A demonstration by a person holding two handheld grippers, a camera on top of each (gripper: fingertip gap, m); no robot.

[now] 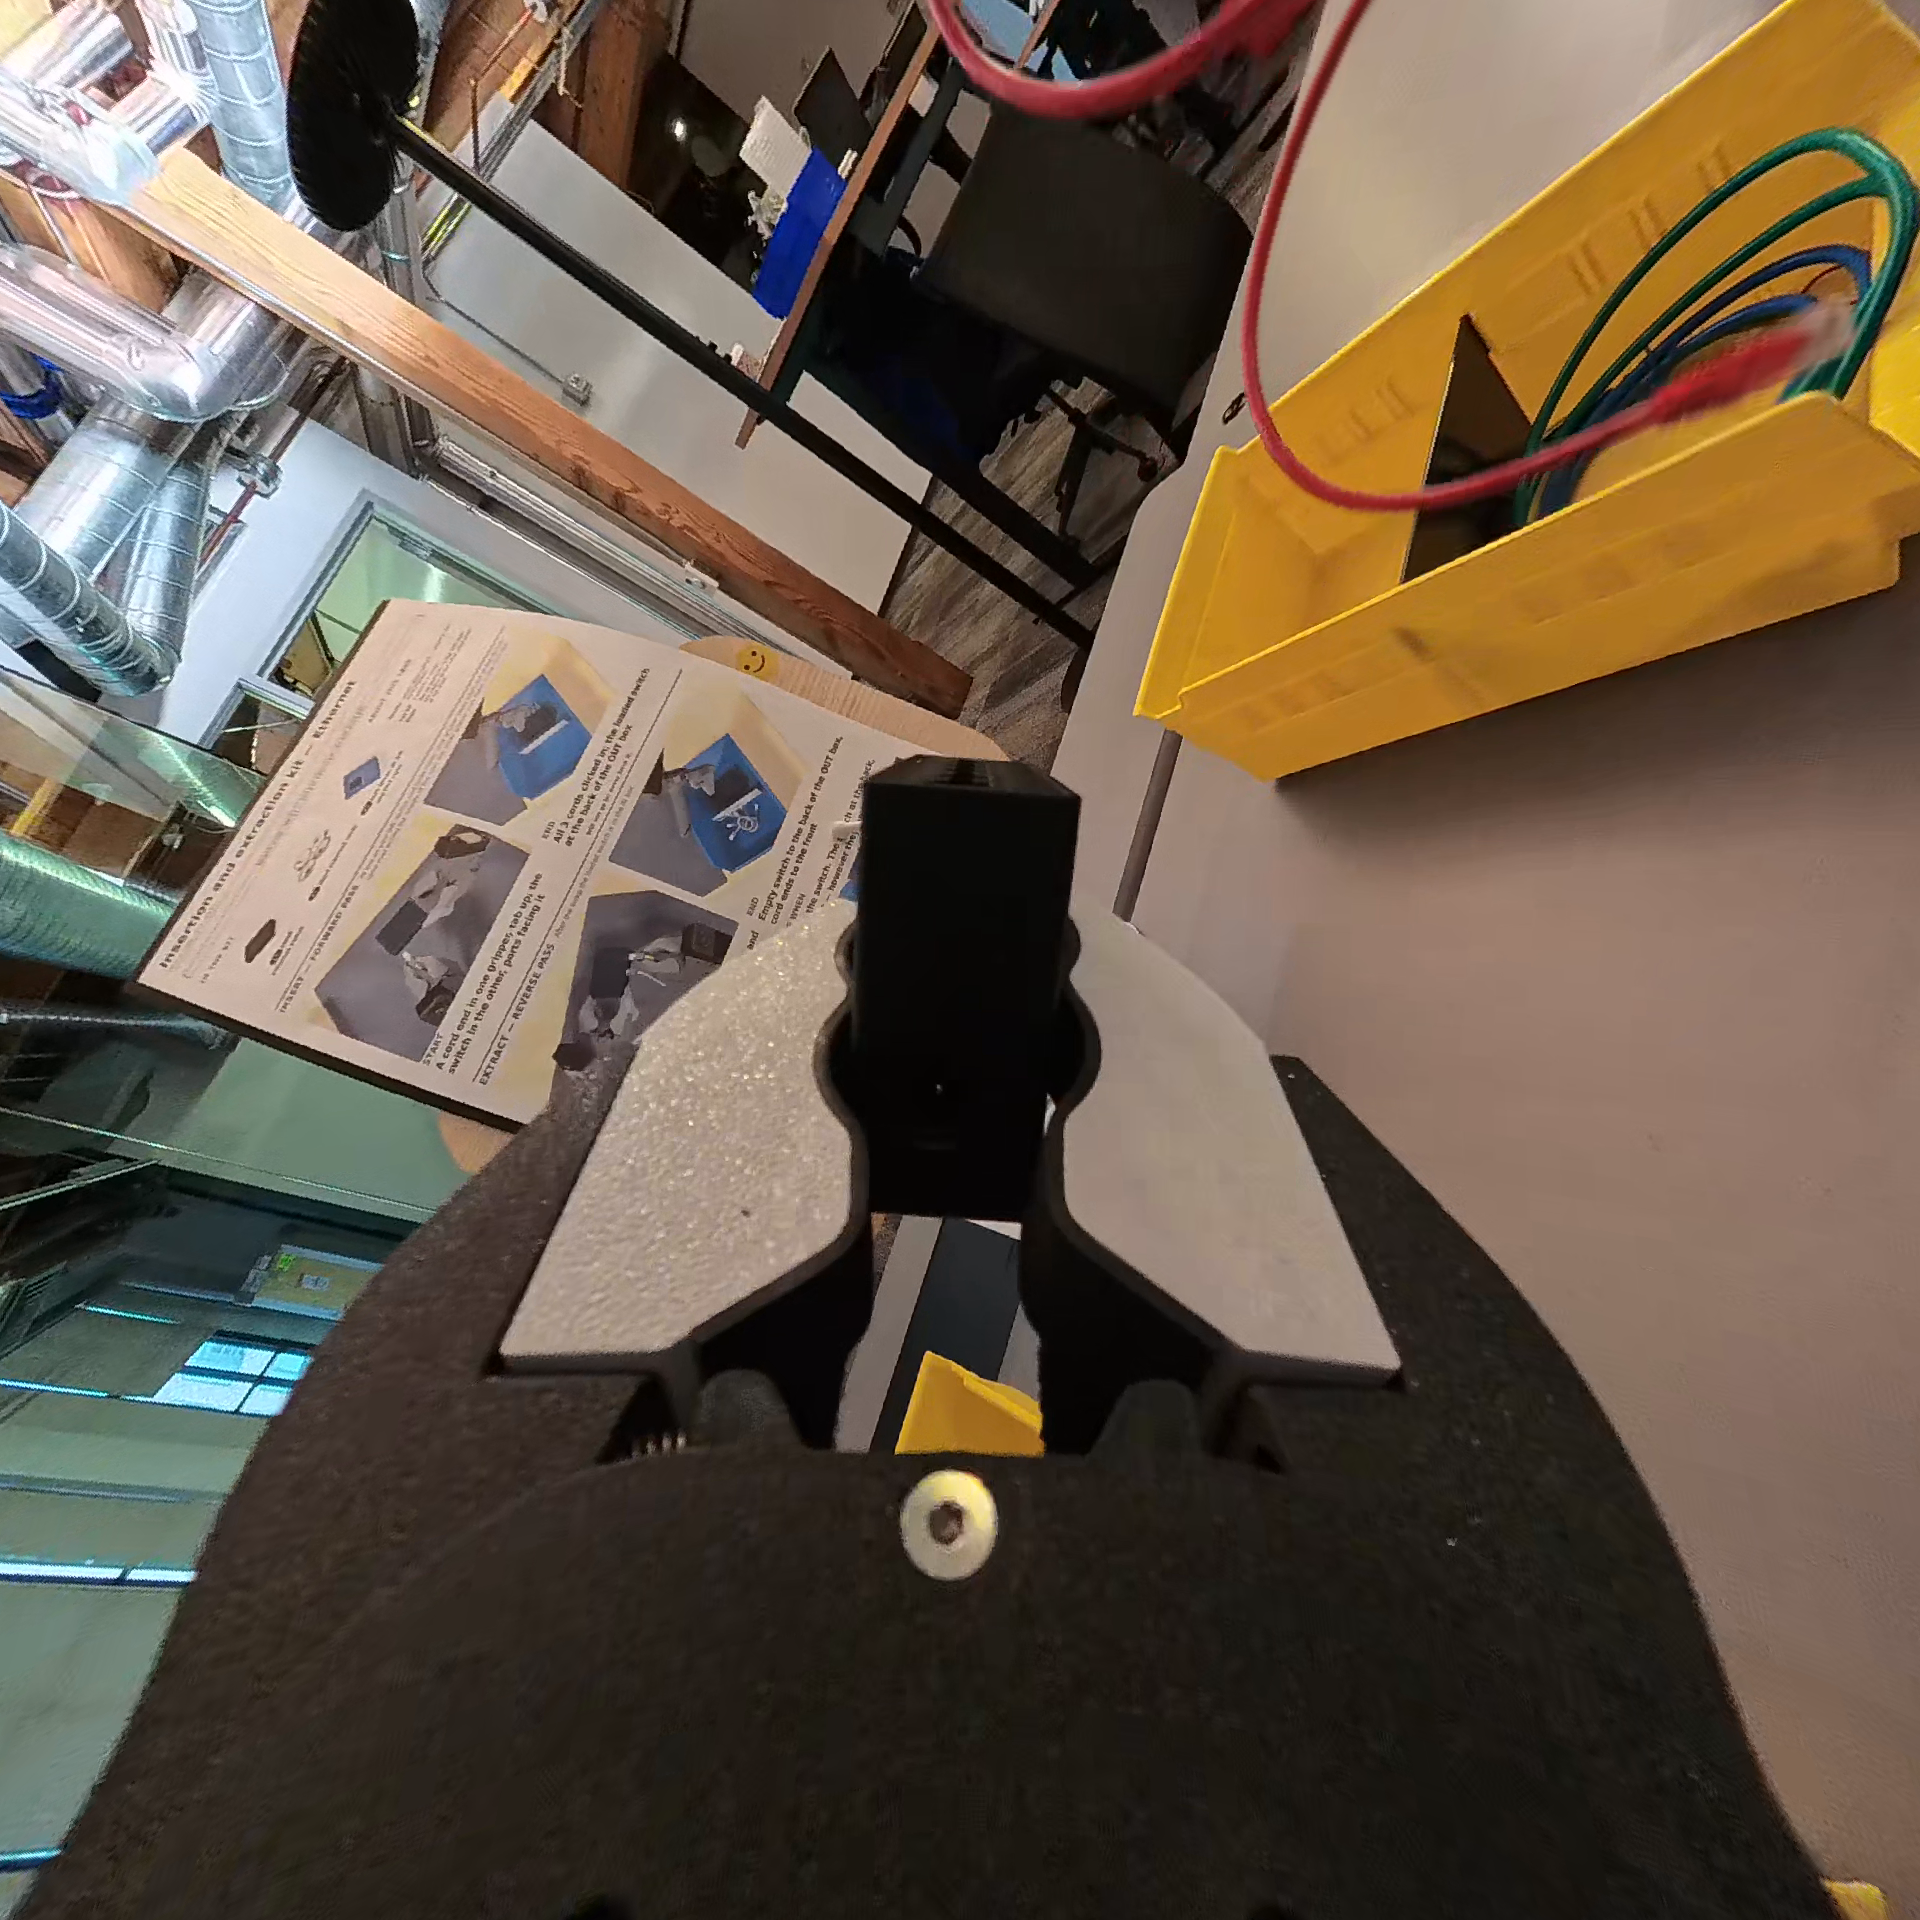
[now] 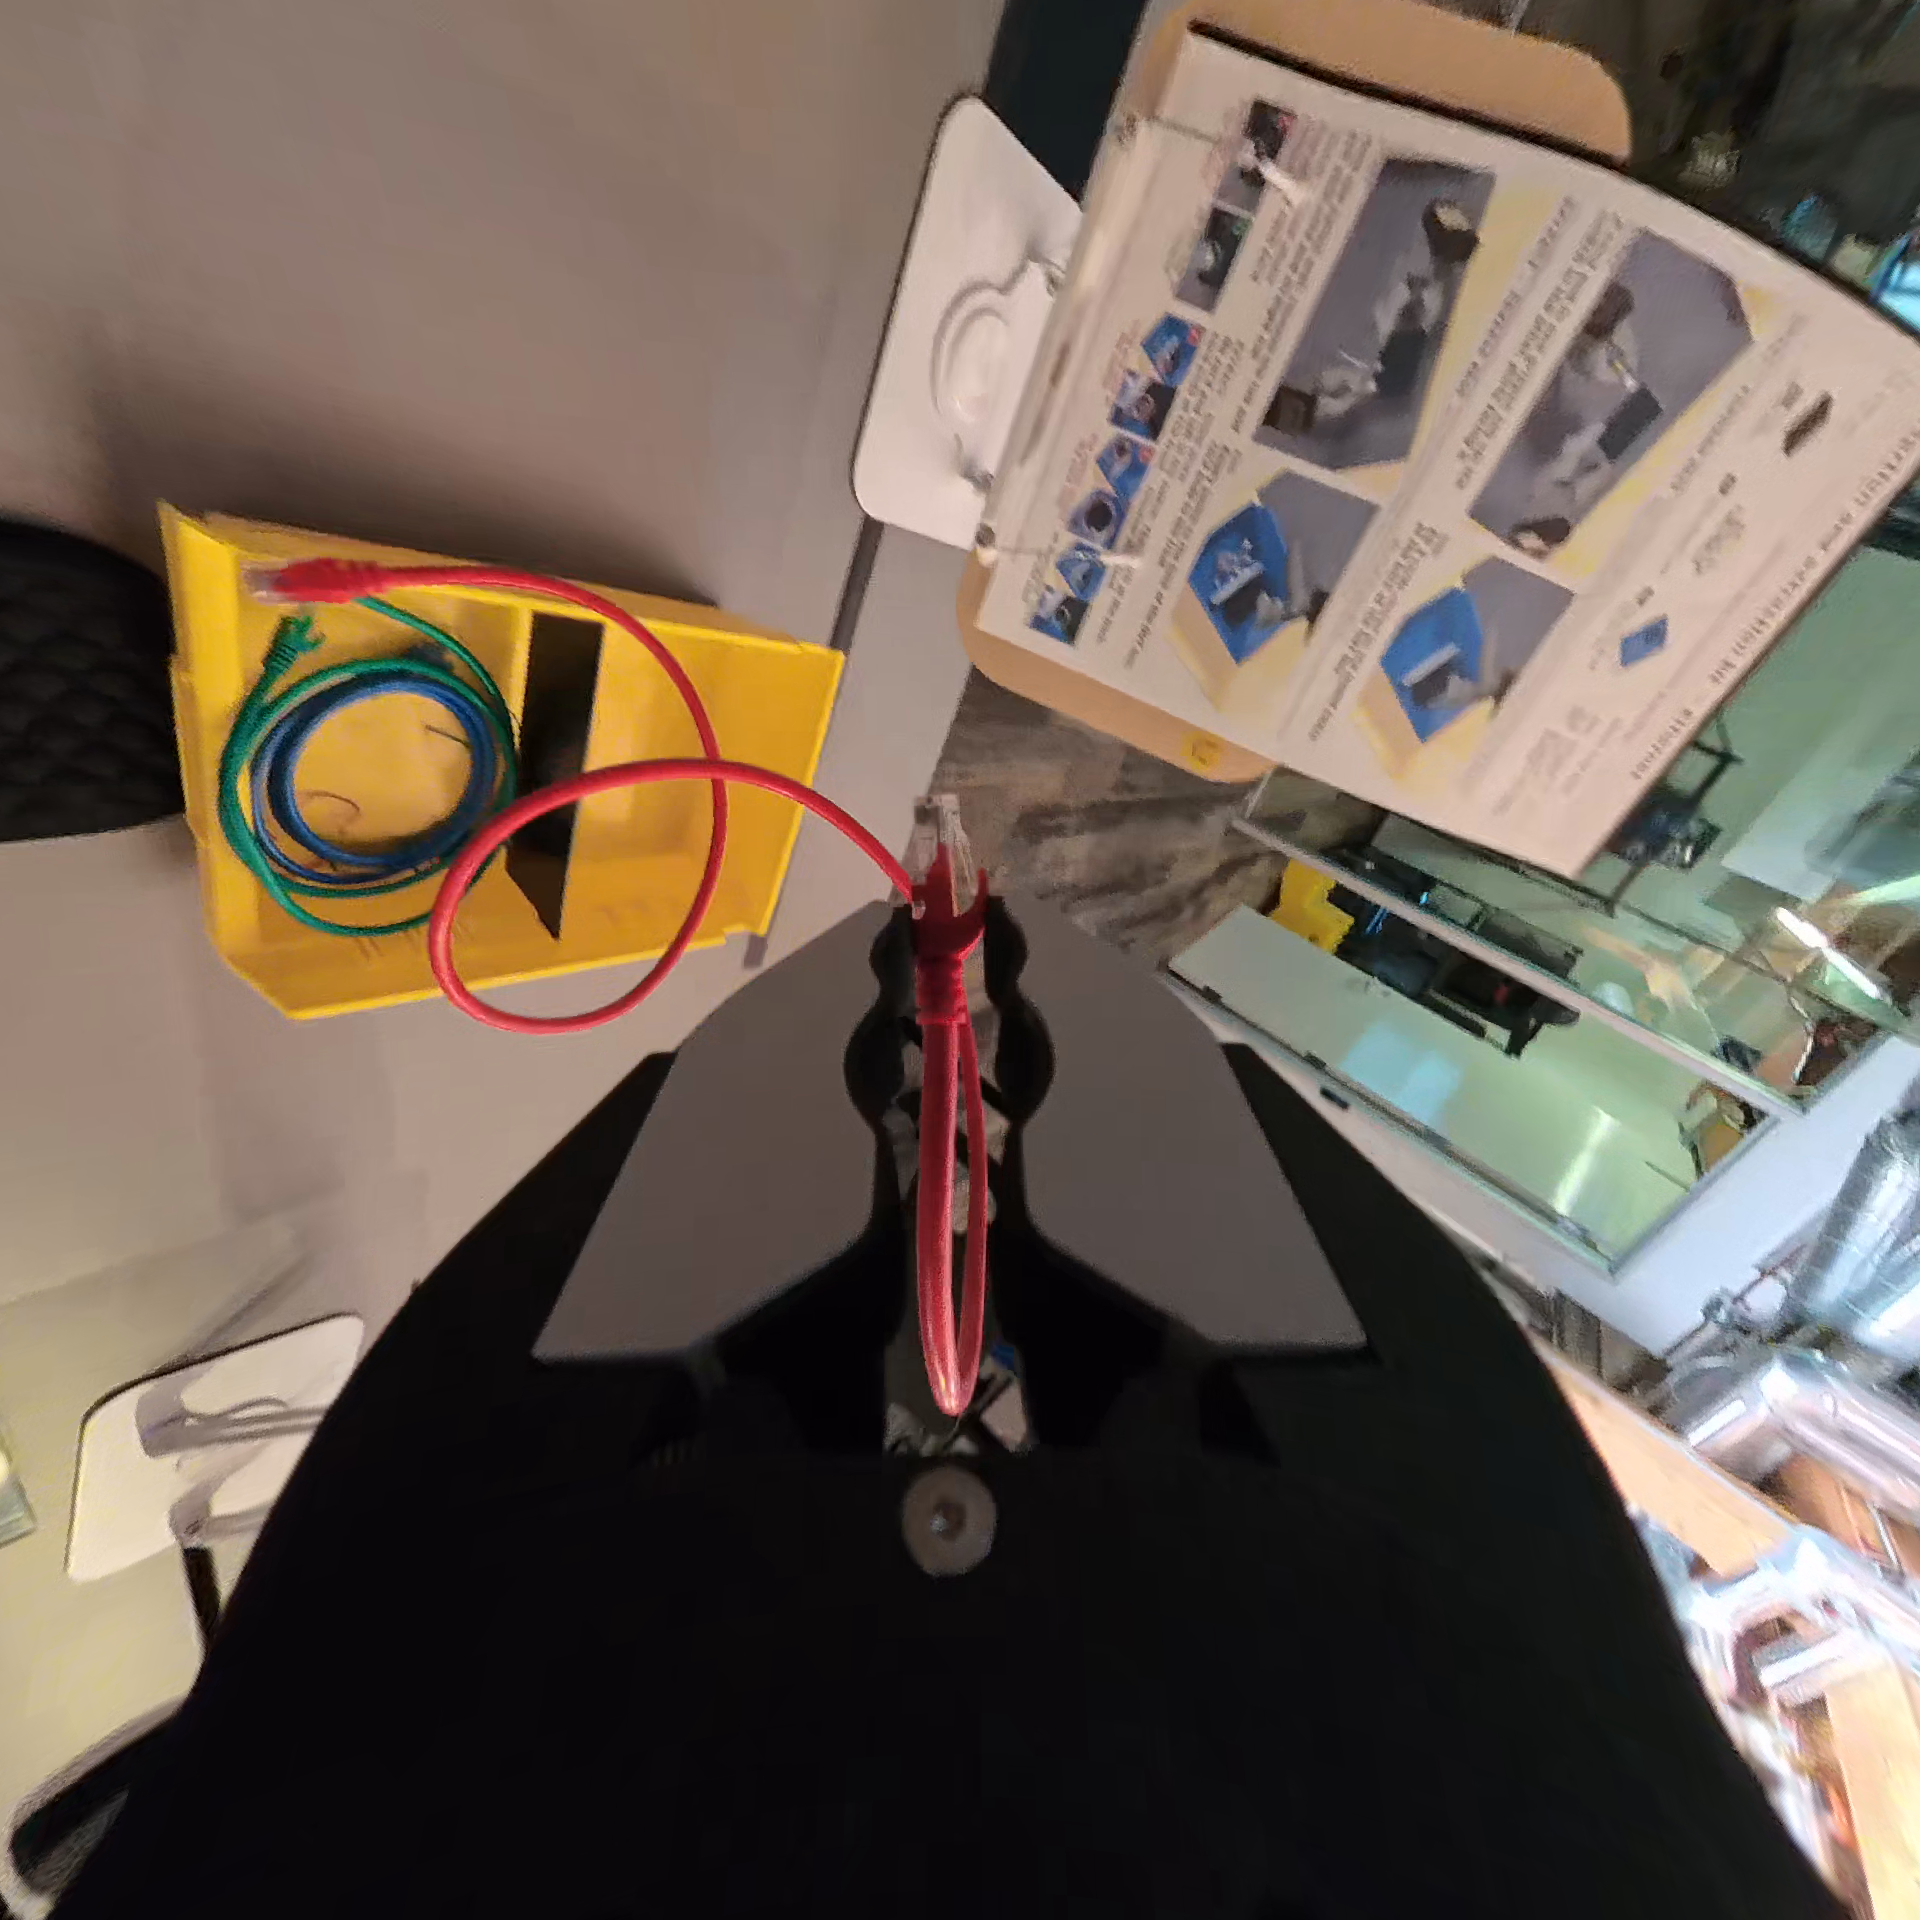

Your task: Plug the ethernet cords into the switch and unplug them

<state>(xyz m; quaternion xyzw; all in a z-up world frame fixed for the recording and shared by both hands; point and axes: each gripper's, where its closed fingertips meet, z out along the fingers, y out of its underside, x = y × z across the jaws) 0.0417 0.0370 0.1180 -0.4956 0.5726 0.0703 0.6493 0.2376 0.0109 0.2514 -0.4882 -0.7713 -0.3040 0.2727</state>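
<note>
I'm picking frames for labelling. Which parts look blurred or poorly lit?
Left wrist view: red cord plug end smeared, switch sharp. Right wrist view: overall motion blur, instruction sheet unreadably soft, right gripper body nearly black in shadow.

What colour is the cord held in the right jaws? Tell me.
Red cord; clearest in the right wrist view.

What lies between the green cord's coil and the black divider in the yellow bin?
In the right wrist view, the blue cord lies coiled inside the green cord, in the yellow bin, and bare bin floor reaches the black divider.
</note>
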